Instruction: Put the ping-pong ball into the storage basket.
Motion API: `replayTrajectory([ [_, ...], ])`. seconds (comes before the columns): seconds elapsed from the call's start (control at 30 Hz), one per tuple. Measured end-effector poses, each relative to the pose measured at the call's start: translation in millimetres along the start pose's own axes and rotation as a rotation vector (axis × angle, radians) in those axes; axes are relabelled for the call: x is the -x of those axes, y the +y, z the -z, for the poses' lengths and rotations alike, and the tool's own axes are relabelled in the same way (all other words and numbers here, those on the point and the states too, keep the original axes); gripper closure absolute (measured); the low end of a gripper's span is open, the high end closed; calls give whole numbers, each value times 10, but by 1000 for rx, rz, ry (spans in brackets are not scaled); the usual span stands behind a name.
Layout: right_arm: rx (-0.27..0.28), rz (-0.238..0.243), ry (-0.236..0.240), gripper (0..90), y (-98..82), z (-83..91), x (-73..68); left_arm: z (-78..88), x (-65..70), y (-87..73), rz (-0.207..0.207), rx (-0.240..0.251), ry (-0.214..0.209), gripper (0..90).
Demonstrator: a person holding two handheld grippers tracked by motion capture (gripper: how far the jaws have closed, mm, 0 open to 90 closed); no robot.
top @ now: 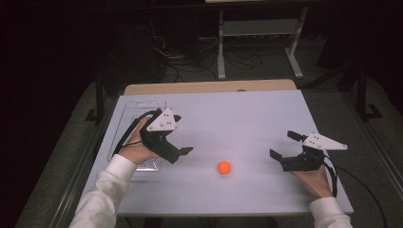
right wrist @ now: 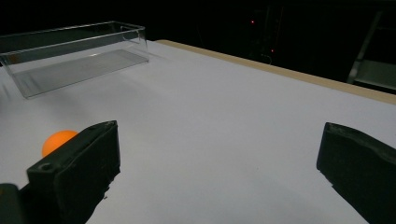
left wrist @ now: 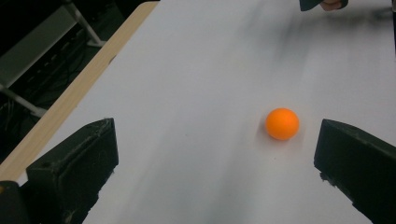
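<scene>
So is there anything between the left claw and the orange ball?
No. In the high view, only bare table lies between the left gripper and the orange ball.

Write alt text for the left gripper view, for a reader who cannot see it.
A small round orange ball rests on a pale grey table top, between the wide-open black jaws of the left gripper and nearer the jaw at the picture's right. The table's light wooden edge strip runs diagonally at left.
</scene>
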State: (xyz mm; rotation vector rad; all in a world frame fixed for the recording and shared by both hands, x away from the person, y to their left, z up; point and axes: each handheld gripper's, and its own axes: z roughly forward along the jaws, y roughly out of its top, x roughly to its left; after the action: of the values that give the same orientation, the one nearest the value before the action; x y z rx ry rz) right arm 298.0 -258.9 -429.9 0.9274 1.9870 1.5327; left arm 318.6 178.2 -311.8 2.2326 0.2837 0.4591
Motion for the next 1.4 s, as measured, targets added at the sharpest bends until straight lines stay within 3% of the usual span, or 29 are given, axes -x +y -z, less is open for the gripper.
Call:
replayTrajectory([
  [0.63,0,4,2,0,0,7,-9,-257,67,165,-43,-40,-61,0],
  [1.4,-13,12,6,0,-9,6,-22,-506,129,181,-61,-100,-117,0],
])
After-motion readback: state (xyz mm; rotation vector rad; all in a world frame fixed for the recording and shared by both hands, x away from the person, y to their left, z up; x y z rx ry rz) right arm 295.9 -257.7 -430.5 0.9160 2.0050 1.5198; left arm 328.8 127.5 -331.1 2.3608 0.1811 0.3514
